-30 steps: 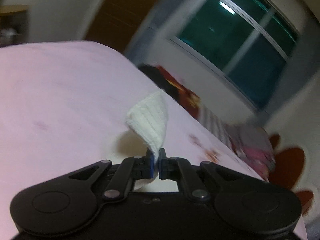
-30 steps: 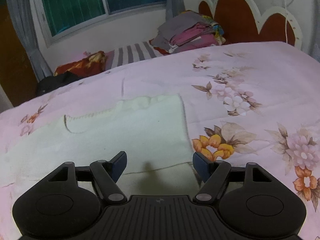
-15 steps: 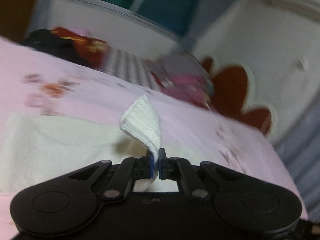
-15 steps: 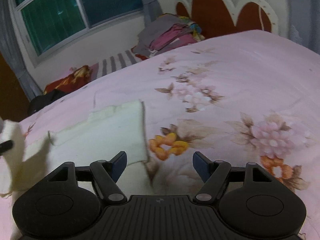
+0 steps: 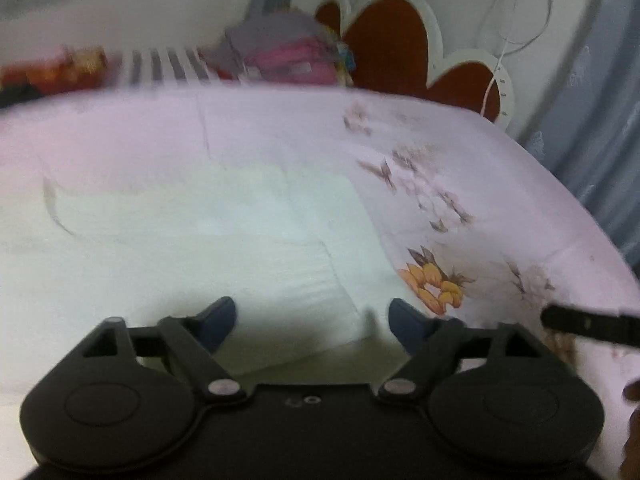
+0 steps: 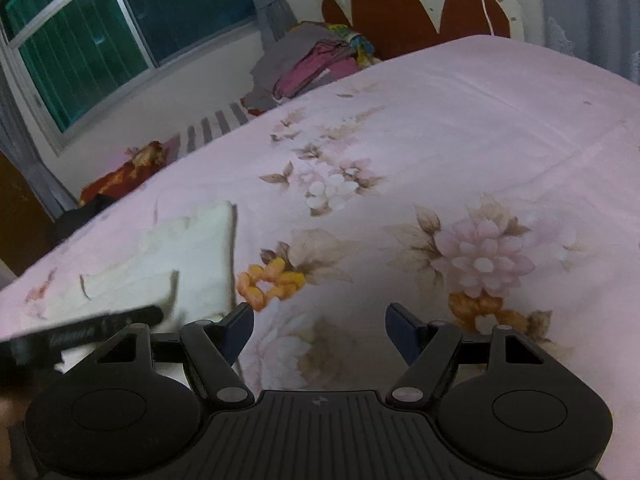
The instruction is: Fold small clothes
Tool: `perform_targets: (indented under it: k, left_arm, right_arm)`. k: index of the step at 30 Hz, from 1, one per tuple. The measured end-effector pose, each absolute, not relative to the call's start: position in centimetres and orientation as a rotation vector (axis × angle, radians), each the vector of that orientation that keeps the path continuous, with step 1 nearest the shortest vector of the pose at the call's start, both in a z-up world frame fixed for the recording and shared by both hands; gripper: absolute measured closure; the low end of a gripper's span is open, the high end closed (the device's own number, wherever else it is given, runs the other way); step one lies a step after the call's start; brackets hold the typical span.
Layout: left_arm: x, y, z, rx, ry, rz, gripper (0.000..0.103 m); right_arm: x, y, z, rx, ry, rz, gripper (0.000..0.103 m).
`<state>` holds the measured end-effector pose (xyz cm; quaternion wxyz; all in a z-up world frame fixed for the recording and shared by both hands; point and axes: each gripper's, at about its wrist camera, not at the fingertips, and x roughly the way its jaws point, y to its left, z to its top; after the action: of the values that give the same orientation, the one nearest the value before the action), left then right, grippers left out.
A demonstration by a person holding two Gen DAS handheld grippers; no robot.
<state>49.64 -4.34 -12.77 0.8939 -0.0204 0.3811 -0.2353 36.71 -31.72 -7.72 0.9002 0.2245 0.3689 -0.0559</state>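
Note:
A white knit garment (image 5: 192, 240) lies flat on the pink floral bedsheet (image 5: 500, 208), with a folded flap (image 5: 304, 304) laid over its right part. My left gripper (image 5: 312, 320) hovers over that flap with its jaws opening. The cloth lies below the gap and neither pad presses on it. My right gripper (image 6: 320, 328) stands open over the bare flowered sheet (image 6: 440, 160), to the right of the garment (image 6: 192, 256), holding nothing. A black finger of each gripper shows at the edge of the other's view.
A pile of grey and pink folded clothes (image 6: 316, 64) sits at the head of the bed beside the brown and white headboard (image 6: 392, 4). A striped pillow (image 5: 168, 64) and a red cloth (image 6: 124, 172) lie along the far side under the window (image 6: 100, 44).
My left gripper swung right across the bed with a corner of the white garment, then let it go; the flap now lies flat. My right gripper slid right, off the garment.

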Motion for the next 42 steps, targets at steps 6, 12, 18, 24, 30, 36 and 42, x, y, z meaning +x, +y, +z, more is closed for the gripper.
perform_targets:
  k: [6, 12, 18, 24, 30, 36, 42]
  left_arm:
    - [45.7, 5.2, -10.8, -0.079, 0.678, -0.183, 0.031]
    - [43.1, 14.6, -12.5, -0.102, 0.737, 0.014, 0.029]
    - [44.6, 16.4, -14.0, -0.14, 0.769, 0.022, 0.035]
    - [45.7, 17.2, -14.9, -0.128, 0.783, 0.022, 0.047]
    - [45.8, 17.8, -14.8, -0.134, 0.789, 0.005, 0.056]
    - [45.9, 17.9, -14.9, -0.126, 0.79, -0.012, 0.062]
    - [45.9, 18.1, -14.9, -0.133, 0.79, -0.017, 0.063]
  right_arm:
    - [39.7, -29.2, -7.0, 0.547, 0.734, 0.069, 0.034]
    - [44.0, -23.9, -8.7, 0.514, 0.805, 0.183, 0.057]
    - [46.0, -21.5, -10.5, 0.5, 0.88, 0.194, 0.057]
    - [47.5, -19.8, -11.4, 0.446, 0.902, 0.187, 0.059]
    - [48.1, -18.3, -11.0, 0.344, 0.889, 0.22, 0.099]
    - [45.9, -20.3, -5.6, 0.296, 0.693, 0.161, 0.099]
    - [46.9, -22.0, -8.7, 0.296, 0.808, 0.114, 0.099]
